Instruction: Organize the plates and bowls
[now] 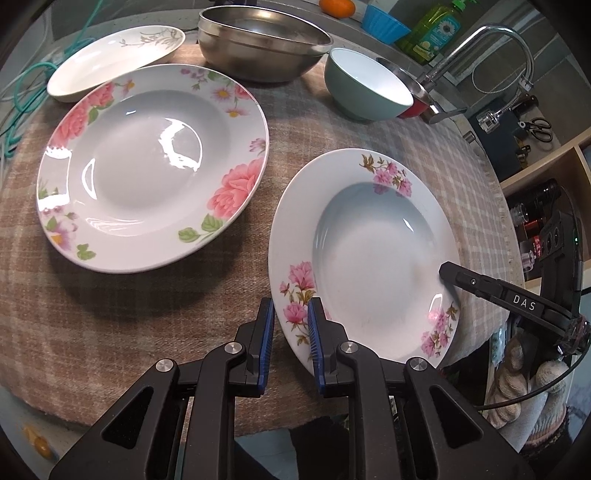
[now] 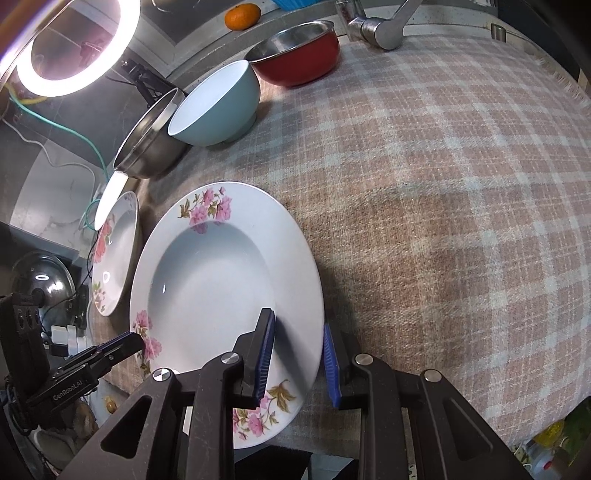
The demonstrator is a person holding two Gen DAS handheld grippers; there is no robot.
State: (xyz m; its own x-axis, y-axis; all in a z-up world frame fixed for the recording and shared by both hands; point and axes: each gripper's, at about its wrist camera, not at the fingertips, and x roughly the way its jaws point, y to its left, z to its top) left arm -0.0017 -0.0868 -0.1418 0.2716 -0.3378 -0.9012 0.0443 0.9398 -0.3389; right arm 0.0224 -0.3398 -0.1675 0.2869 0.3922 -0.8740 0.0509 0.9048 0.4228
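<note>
A white deep plate with small pink flowers [image 1: 369,254] lies on the checked cloth; it also shows in the right wrist view [image 2: 221,280]. My left gripper [image 1: 291,325] is open, its fingers straddling the plate's near-left rim. My right gripper [image 2: 299,350] is open, its fingers straddling the opposite rim; one of its fingers [image 1: 480,286] shows in the left wrist view. A larger plate with big pink roses [image 1: 147,166] lies to the left. A plain cream plate [image 1: 110,59], a steel bowl [image 1: 258,40], a teal bowl [image 1: 365,85] and a red bowl [image 2: 299,55] stand at the back.
The checked cloth [image 2: 461,184] covers the table. A tap [image 1: 491,51] and a green soap bottle [image 1: 436,29] stand at the back right, with an orange [image 2: 242,15] and a blue cup [image 1: 384,22]. A ring light [image 2: 74,44] glows at the left.
</note>
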